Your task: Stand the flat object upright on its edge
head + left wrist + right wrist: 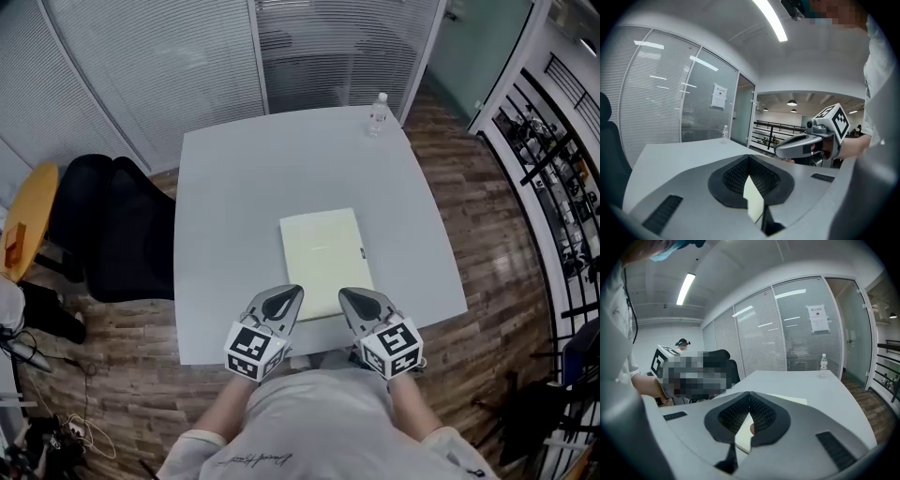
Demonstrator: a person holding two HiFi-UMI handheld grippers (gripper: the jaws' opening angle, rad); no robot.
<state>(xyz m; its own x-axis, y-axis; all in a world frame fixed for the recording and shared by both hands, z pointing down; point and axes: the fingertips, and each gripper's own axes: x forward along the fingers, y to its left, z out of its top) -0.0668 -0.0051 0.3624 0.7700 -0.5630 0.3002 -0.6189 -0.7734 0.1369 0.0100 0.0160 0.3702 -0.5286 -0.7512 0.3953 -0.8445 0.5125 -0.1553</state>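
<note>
A pale yellow flat book (321,255) lies flat on the grey table (234,216), near its front edge. My left gripper (292,293) is shut and empty, its tip over the book's near left corner. My right gripper (345,295) is shut and empty too, its tip over the near right corner. Whether either tip touches the book I cannot tell. In the left gripper view the closed left gripper (749,157) shows a slice of the book (753,204) below it, with the right gripper (806,143) alongside. In the right gripper view the shut right gripper (749,393) points across the book (790,400).
A clear water bottle (377,114) stands at the table's far right corner. A black office chair (117,230) stands left of the table, with a yellow stool (28,220) beyond it. Glass walls with blinds close the far side, and a railing (553,178) runs at the right.
</note>
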